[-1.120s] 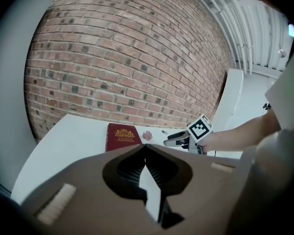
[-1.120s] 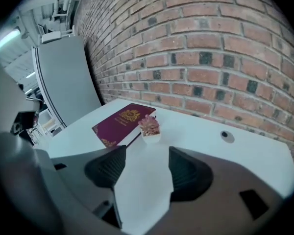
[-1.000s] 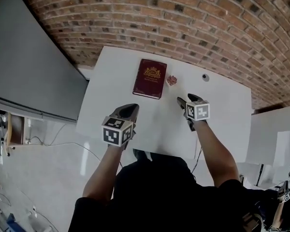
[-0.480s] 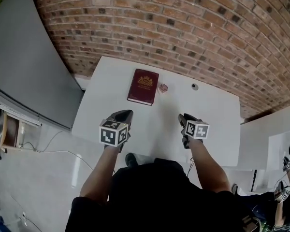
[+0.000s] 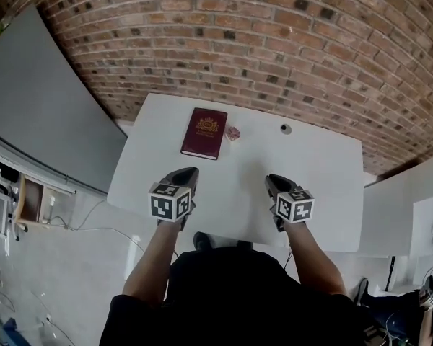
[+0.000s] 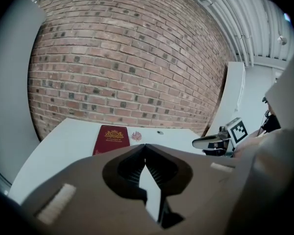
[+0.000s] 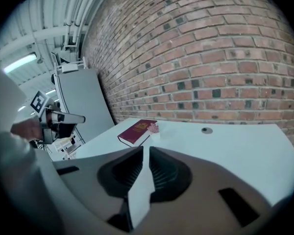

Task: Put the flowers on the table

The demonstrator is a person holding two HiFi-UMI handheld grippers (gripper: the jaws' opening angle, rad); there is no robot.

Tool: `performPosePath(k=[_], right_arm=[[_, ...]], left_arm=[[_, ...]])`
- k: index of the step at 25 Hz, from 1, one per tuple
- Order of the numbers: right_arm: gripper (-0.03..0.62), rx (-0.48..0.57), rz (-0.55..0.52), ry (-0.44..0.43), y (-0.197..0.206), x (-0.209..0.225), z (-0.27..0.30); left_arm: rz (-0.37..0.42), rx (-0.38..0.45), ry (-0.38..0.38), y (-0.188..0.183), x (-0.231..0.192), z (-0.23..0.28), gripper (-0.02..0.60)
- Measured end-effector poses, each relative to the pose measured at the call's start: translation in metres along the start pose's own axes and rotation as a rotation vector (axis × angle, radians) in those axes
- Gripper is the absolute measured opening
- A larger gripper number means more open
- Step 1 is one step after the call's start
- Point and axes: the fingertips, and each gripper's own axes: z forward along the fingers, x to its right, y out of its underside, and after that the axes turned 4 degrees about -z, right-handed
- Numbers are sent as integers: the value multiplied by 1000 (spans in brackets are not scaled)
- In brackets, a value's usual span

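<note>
A small pot of pink flowers (image 5: 233, 133) stands on the white table (image 5: 325, 164) at the far side, just right of a dark red book (image 5: 204, 132). Both also show in the left gripper view, flowers (image 6: 136, 135) and book (image 6: 111, 137), and in the right gripper view, flowers (image 7: 153, 128). My left gripper (image 5: 186, 173) hovers over the near half of the table, shut and empty (image 6: 145, 146). My right gripper (image 5: 273, 181) hangs level with it to the right. Its jaws are closing, a thin gap left and nothing between them (image 7: 146, 150). Both grippers are well short of the flowers.
A small round dark fitting (image 5: 285, 128) sits in the tabletop at the far right of the flowers. A brick wall (image 5: 274, 42) runs behind the table. A grey panel (image 5: 36, 114) stands at the left, and cables lie on the floor there.
Both grippers have drawn back from the book and flowers towards the table's near edge. The right gripper's jaws have come from wide apart to nearly together.
</note>
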Motion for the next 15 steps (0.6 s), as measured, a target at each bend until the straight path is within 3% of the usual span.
performPosePath(k=[5, 15], right_arm=[[20, 90, -20, -36, -18, 6, -27], [12, 279, -54, -67, -87, 27, -65]], left_arm=[[11, 11, -9, -7, 25, 14, 12], [82, 103, -14, -71, 48, 25, 12]])
